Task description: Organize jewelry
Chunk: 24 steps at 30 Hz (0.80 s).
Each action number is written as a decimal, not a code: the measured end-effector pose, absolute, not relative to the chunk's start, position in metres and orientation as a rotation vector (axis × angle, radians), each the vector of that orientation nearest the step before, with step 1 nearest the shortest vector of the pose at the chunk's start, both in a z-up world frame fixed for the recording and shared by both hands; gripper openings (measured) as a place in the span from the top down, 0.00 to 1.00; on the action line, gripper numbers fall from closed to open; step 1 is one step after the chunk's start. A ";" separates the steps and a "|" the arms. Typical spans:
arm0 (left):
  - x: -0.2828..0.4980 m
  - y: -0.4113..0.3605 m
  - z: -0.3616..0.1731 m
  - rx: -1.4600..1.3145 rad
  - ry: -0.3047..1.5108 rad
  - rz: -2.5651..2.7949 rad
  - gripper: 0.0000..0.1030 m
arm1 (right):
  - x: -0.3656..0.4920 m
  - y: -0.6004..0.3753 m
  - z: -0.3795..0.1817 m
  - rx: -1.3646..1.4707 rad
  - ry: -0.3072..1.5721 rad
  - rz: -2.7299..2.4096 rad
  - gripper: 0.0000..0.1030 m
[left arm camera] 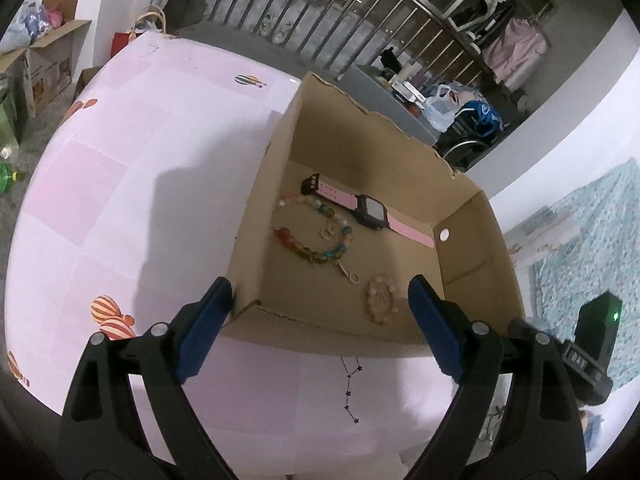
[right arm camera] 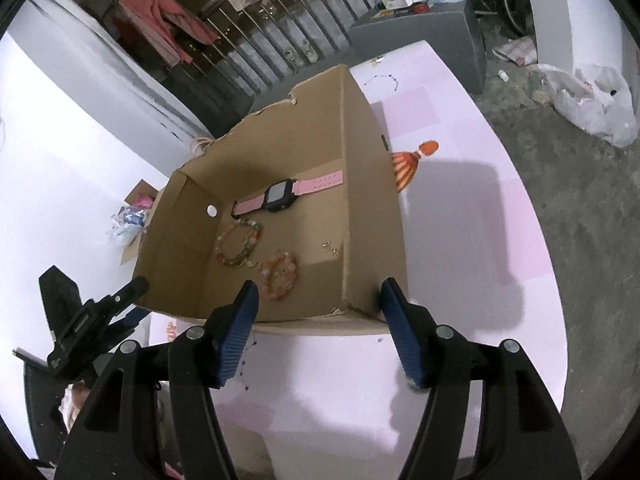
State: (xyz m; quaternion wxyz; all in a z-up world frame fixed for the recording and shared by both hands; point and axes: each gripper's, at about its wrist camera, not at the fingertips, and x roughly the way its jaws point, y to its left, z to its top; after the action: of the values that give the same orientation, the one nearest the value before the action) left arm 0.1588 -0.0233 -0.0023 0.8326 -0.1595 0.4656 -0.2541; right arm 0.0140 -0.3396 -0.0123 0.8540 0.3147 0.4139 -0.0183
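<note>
An open cardboard box (left arm camera: 472,240) (right arm camera: 364,184) stands on a pink-covered table (left arm camera: 120,200) (right arm camera: 460,240). Inside lie a pink-strapped watch (left arm camera: 370,210) (right arm camera: 280,196), a multicoloured bead bracelet (left arm camera: 316,250) (right arm camera: 240,246), a pale pink bead bracelet (left arm camera: 382,300) (right arm camera: 280,274) and a thin chain (right arm camera: 331,249). A dark star necklace (left arm camera: 352,394) lies on the table in front of the box. Another necklace (right arm camera: 384,79) lies behind the box. My left gripper (left arm camera: 320,316) is open and empty over the box's near wall. My right gripper (right arm camera: 320,316) is open and empty at the box's near edge.
The other gripper's body shows at the side of each view (left arm camera: 596,340) (right arm camera: 92,320). Beyond the table are a metal railing (left arm camera: 320,20), a grey cabinet (right arm camera: 420,40) with clutter, cardboard boxes (left arm camera: 48,60) on the floor, and a white plastic bag (right arm camera: 592,100).
</note>
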 end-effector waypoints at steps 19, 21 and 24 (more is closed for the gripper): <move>0.152 -0.023 0.002 -0.320 0.975 -0.537 0.18 | 0.012 -0.338 -0.011 0.641 0.887 -0.074 0.39; 0.151 -0.026 0.003 -0.309 0.968 -0.531 0.18 | 0.010 -0.338 -0.011 0.634 0.885 -0.079 0.39; 0.151 -0.026 0.001 -0.299 0.959 -0.529 0.18 | 0.008 -0.337 -0.012 0.628 0.873 -0.079 0.38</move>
State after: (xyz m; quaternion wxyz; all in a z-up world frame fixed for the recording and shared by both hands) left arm 0.1506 -0.0255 0.0015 0.8431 -0.1414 0.4542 -0.2506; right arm 0.0078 -0.3367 -0.0120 0.8582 0.2989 0.4156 -0.0378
